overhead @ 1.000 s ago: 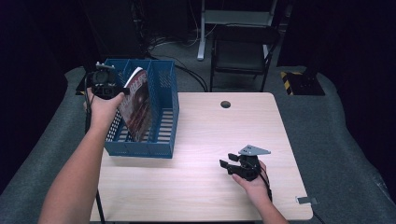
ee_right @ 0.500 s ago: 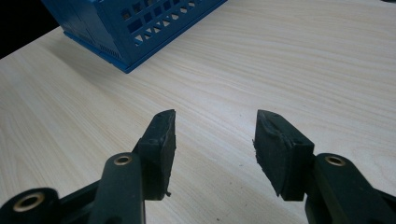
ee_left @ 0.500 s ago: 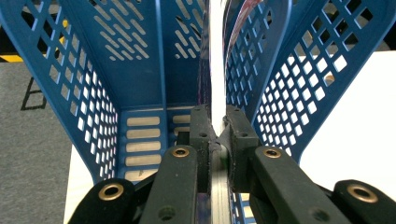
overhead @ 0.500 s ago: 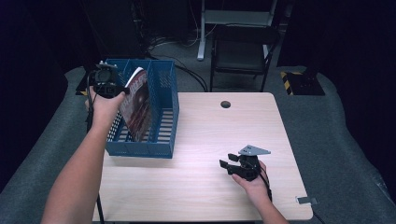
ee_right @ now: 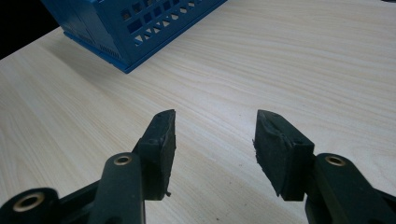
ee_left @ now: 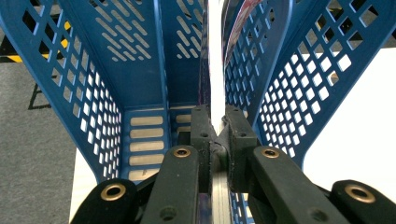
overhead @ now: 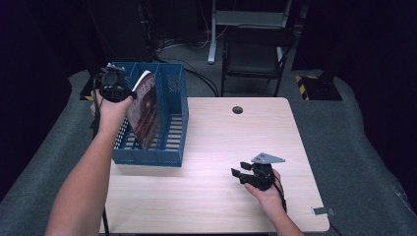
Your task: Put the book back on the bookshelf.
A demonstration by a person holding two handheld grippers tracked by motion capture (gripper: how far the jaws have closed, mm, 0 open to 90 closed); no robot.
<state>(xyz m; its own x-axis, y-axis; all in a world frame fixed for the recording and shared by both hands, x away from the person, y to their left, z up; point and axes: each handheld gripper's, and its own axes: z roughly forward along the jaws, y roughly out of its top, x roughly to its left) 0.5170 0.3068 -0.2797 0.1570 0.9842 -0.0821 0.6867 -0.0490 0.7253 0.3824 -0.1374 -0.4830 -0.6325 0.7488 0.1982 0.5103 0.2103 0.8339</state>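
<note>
- Blue perforated file rack is sitting at the table's left edge, with a magazine leaning inside its middle slot.
- Left gripper is pinching the magazine's top edge, jaws closed tight on it, walls crowding both sides.
- Right gripper is resting on bare wood near the front, jaws spread wide and holding nothing.
- Magazine's cover is showing too blurred to read.

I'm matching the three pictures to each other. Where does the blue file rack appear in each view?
High view: blue file rack at the table's left, far side, magazine standing inside it.
Left gripper view: its perforated walls rise on both sides of the jaws.
Right gripper view: one corner at top left.
Shared landmark: the pale wooden table.
</note>
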